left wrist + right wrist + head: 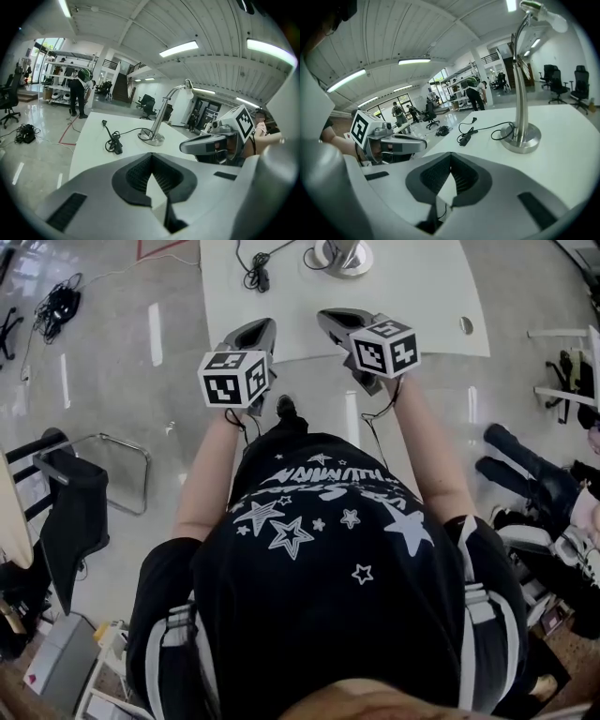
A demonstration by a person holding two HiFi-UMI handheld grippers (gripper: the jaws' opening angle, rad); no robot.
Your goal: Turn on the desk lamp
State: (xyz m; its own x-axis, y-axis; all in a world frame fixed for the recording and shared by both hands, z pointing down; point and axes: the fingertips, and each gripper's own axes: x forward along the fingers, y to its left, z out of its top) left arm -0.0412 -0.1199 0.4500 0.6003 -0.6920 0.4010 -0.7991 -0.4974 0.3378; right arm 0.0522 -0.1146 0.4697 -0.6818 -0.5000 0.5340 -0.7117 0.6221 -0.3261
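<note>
Steel draws our eye first: the desk lamp [344,256] stands upright on its round base [520,140] at the far side of the white table [422,306], its slim stem rising and curving over into a head near the top of the right gripper view. A black cord [112,140] leaves the base and lies in a loose bundle on the tabletop to the lamp's left, apart from both tools. We find the left gripper [151,158] with its jaws brought together, the ribbed pads meeting in a tight V and nothing caught between them. The right gripper [450,157] reads the same in its own view: jaws together, empty. From the head view we see the two side by side over the table's near edge, each carrying its marker cube, with the lamp well apart from both. The base sits almost straight ahead of the right gripper, and ahead and to the right of the left one. In the left gripper view the lamp stands beyond the jaws, just right of centre, with the right gripper alongside at the picture's right. In the right gripper view the lamp rises to the right of the jaws, the nearer of the two views to it. Neither gripper touches lamp, base or cord.
</note>
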